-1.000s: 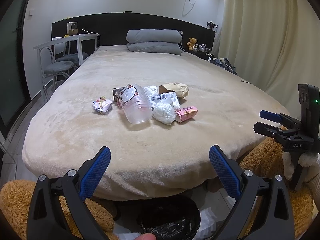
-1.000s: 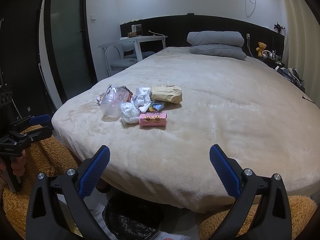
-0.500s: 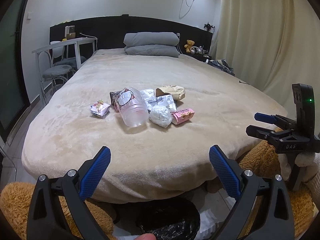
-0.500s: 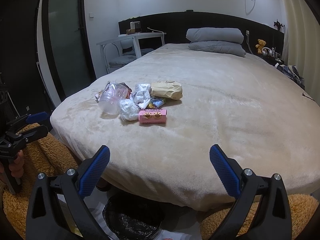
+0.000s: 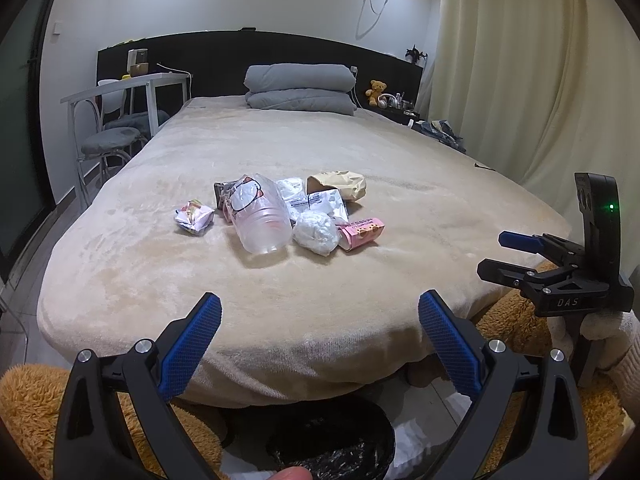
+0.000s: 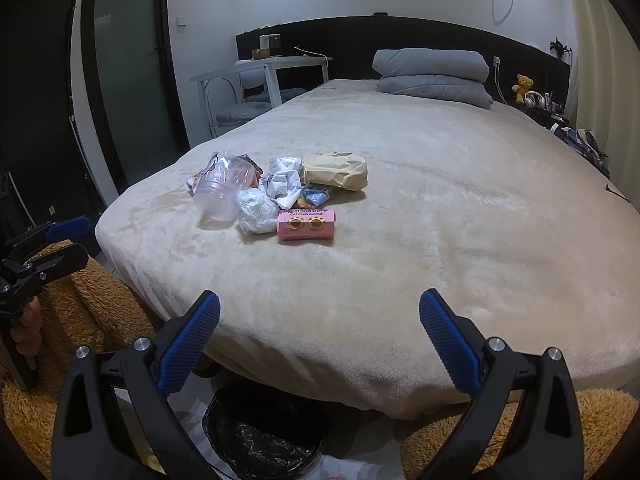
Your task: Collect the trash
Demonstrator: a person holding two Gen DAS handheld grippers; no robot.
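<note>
- So far, both tongs have drifted a little nearer the bed [image 5: 280,152]; the trash pile looks larger in both views than a second ago.
- Left tongs [image 5: 320,320] and right tongs [image 6: 319,316] are spread wide, holding nothing.
- The trash sits untouched near the bed's foot: plastic cup [image 5: 260,216], pink cookie box [image 6: 306,224], white wad [image 5: 316,232], brown paper bag [image 6: 335,171], small wrapper [image 5: 194,217].
- The black-lined bin [image 6: 264,436] waits on the floor below; collecting has not started.
</note>
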